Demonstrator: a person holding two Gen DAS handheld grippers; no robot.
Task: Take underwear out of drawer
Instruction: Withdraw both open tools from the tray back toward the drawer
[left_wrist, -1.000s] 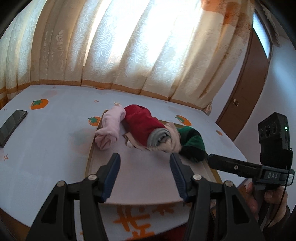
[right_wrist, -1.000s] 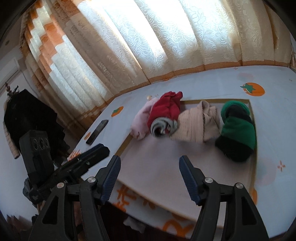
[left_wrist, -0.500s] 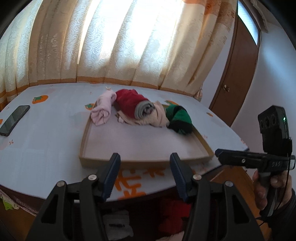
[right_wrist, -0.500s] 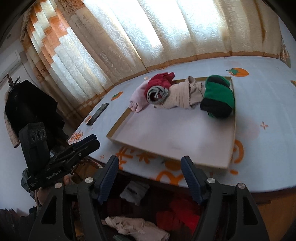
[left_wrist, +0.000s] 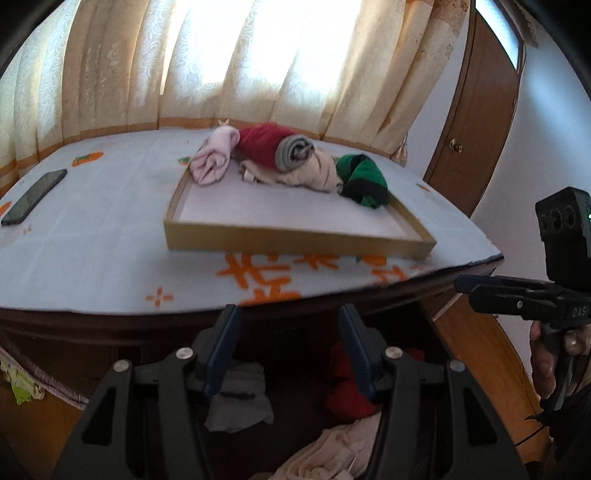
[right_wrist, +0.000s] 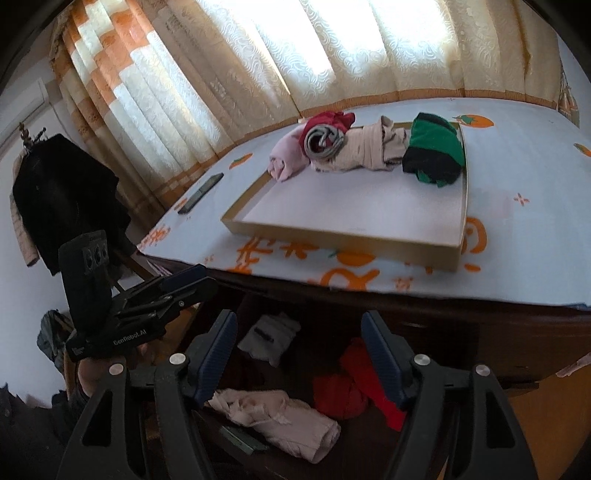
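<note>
Below the table's front edge, the open drawer (left_wrist: 436, 332) holds loose underwear: a grey piece (left_wrist: 240, 398), a red one (left_wrist: 347, 391) and a beige one (left_wrist: 332, 454). The right wrist view shows the same grey piece (right_wrist: 269, 336), red piece (right_wrist: 351, 387) and beige piece (right_wrist: 280, 413). My left gripper (left_wrist: 290, 332) hangs open over the drawer, its fingers empty. My right gripper (right_wrist: 299, 332) is open too, above the red and beige pieces, touching nothing. Each gripper also shows in the other's view: right gripper (left_wrist: 465, 286), left gripper (right_wrist: 199, 277).
A shallow tan tray (left_wrist: 295, 243) on the table carries rolled pink, red-and-grey, beige and green-and-black garments (left_wrist: 362, 181). A dark phone (left_wrist: 35, 195) lies at the table's left. A black coat (right_wrist: 62, 199) hangs on the left wall. Curtains hang behind the table, and a brown door (left_wrist: 476, 122) stands right.
Both grippers have drawn back from above the tray and sunk to the table's front edge. The open drawer with its clothes has come into view beneath them.
</note>
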